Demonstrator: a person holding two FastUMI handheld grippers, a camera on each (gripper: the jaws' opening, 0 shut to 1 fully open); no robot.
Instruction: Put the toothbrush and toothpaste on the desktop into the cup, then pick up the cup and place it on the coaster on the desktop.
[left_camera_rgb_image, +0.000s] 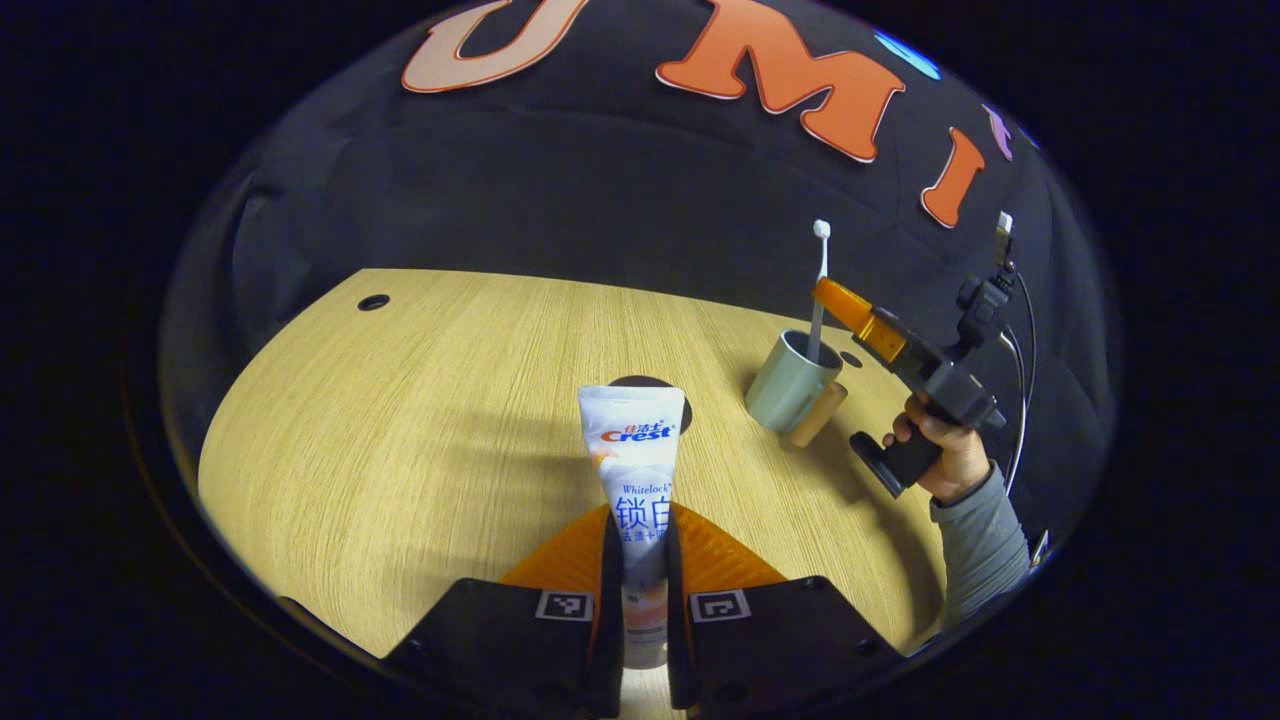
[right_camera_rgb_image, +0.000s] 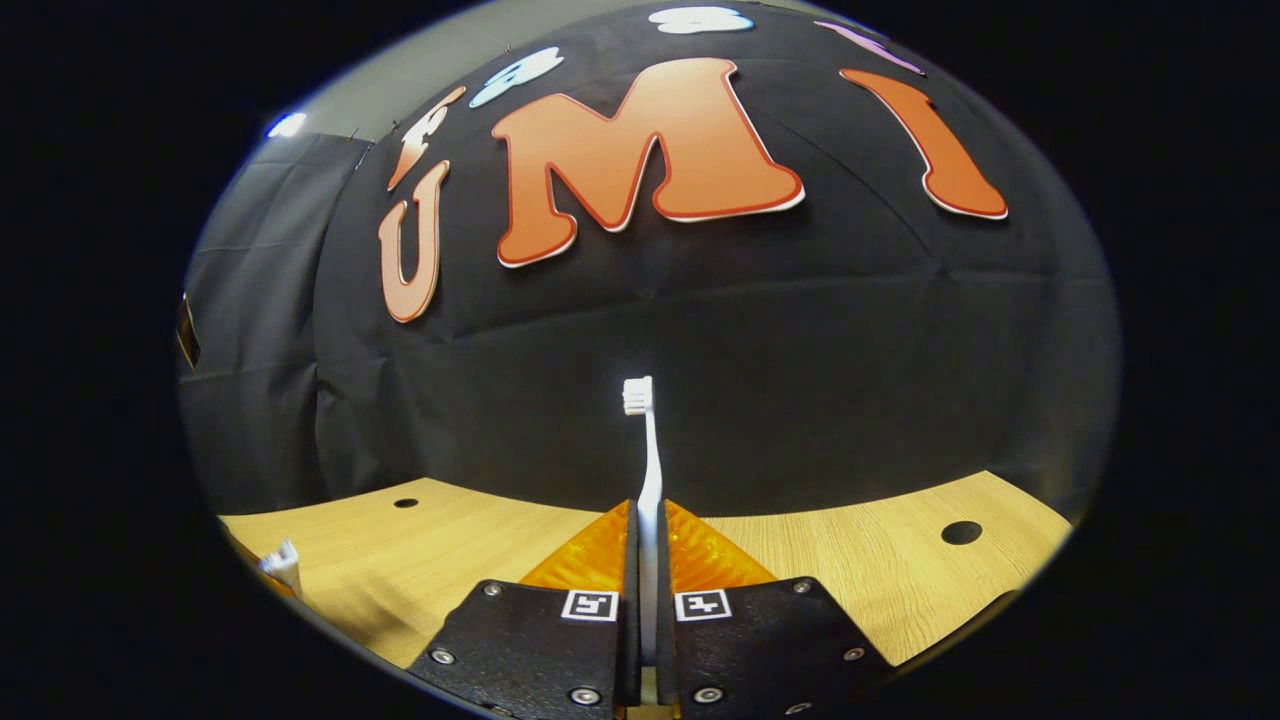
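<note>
My left gripper is pinching the toothpaste low on the tube, both fingers pressed against its sides, with the crimped end pointing away from me over the table. My right gripper is clamped on the toothbrush, holding its handle with the bristle head upward. In the left gripper view I see that same right gripper off to the right, held by a hand in a grey sleeve. The toothbrush there stands with its lower end inside the grey-green cup, bristles above the rim.

What worries me most is tipping the cup. The brush is partly in, so any sideways drag before I let go could lever the rim over. I judge a straight drop and a clean opening safest. The toothpaste is the second risk: the tube is soft and I hold it near 1 end, so it could sag or slide between the fingers on the way over. With the brush already standing in the cup, the tube could also knock it or catch on the rim.

Just beside the cup lies a tan cylindrical piece, touching or nearly touching its base; I cannot tell what it is. A dark round thing sits behind the tube, probably the coaster. The table has a small hole far left
</note>
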